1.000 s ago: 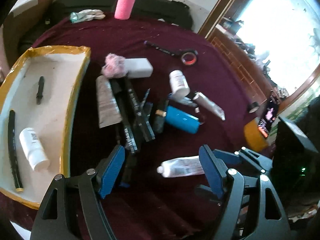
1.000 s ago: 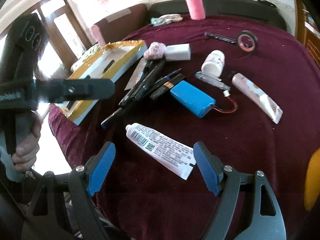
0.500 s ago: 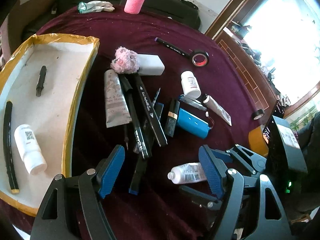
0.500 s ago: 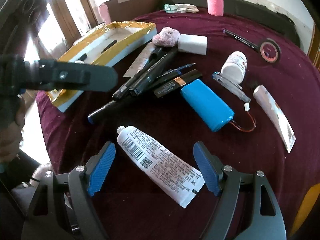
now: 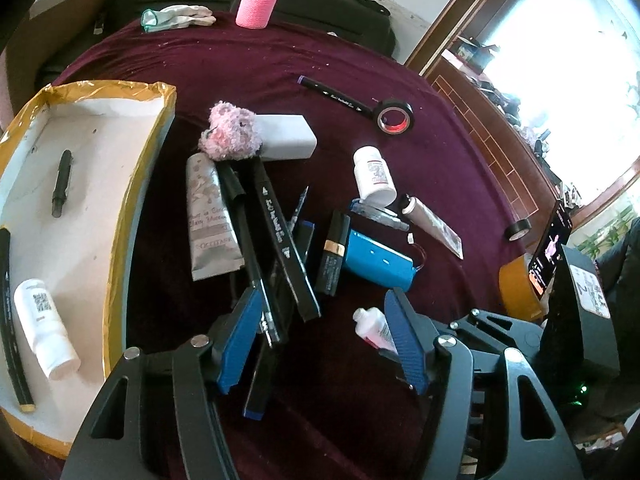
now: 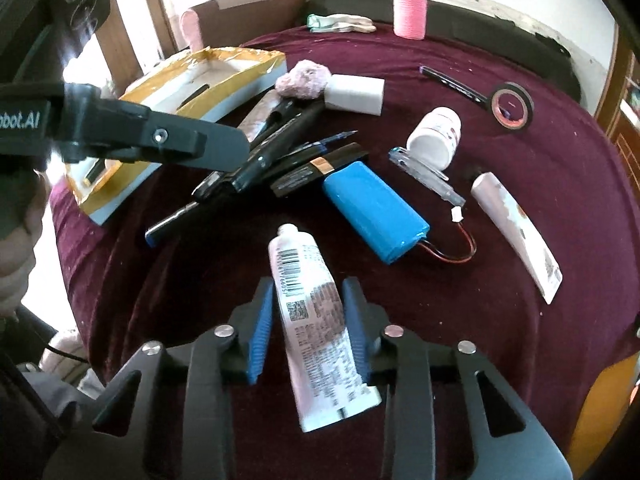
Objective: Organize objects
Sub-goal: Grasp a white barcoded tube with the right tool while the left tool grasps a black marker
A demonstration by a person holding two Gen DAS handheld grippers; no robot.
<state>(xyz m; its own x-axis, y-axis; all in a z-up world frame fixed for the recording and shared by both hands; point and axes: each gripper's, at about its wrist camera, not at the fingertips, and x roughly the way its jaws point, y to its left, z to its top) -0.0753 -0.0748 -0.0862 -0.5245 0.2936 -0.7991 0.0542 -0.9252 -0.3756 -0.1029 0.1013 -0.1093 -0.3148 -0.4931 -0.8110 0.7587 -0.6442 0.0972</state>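
we judge the white tube (image 6: 316,320) light and soft, its flat crimped tail floppy and its printed skin a little slick, so we take it across the fuller middle rather than near the cap. it lies on the maroon worktop (image 6: 500,320), cap pointing away from us, just this side of the blue battery pack (image 6: 374,210). the right hand-held gripper (image 6: 308,320) is closing with the tube between its blue pads, which look to touch its sides. the left hand-held gripper (image 5: 320,340) is also closing, about half apart, straddling the black markers (image 5: 276,240) without clamping them.
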